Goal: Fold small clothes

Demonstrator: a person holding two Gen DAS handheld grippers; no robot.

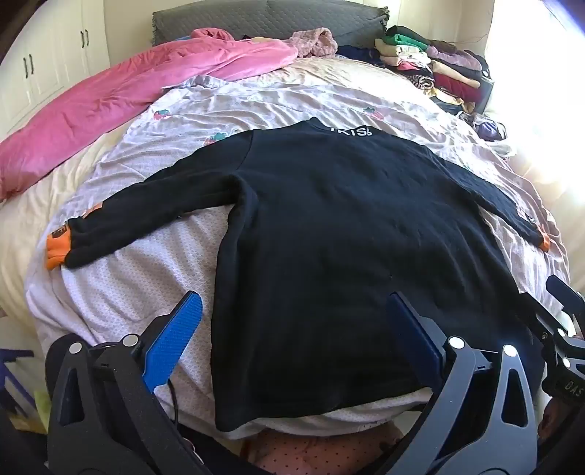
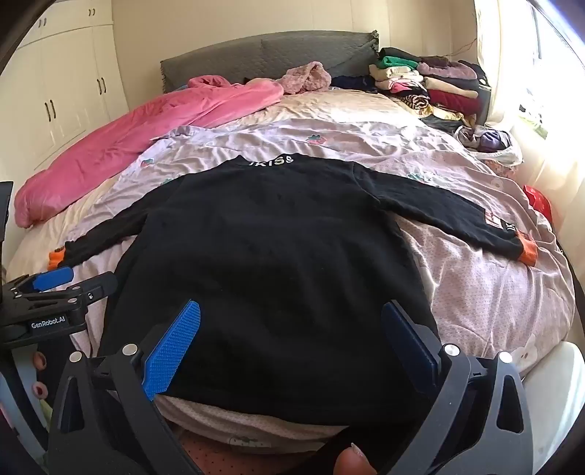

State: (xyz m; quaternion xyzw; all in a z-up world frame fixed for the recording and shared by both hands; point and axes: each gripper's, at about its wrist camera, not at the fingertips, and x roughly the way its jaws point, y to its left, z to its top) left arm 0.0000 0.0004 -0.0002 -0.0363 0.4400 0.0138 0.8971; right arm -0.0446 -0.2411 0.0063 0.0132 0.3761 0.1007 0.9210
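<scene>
One bed [image 1: 73, 190] fills both views, its pale floral cover [image 1: 278, 106] rumpled under everything else. One grey headboard cushion [image 1: 270, 18] runs along the far end, and one pink duvet [image 1: 109, 109] lies bunched along the far left side. One stack of folded clothes [image 1: 438, 62] sits at the far right corner by the bright window, with a loose heap of small items [image 1: 490, 129] just in front of it; the count of pieces in either cannot be told. One black long-sleeved top [image 1: 329, 226] lies flat in the middle of the cover, apparently back side up, collar with white lettering [image 1: 351, 132] pointing at the headboard and hem toward the near edge, so its long axis runs from camera to headboard. Two sleeves spread out to left and right, angled slightly toward the near edge, each ending in one orange cuff [image 1: 56, 252], two cuffs in all. Two grippers hover over the hem, neither touching cloth as far as visible: the left gripper [image 1: 292, 332] near the hem's left side, fingers spread wide with nothing between them; the right gripper [image 2: 289, 339] over the hem's right half, likewise spread wide and empty. One fingertip [image 2: 353, 462] shows at the bottom of the right view.
</scene>
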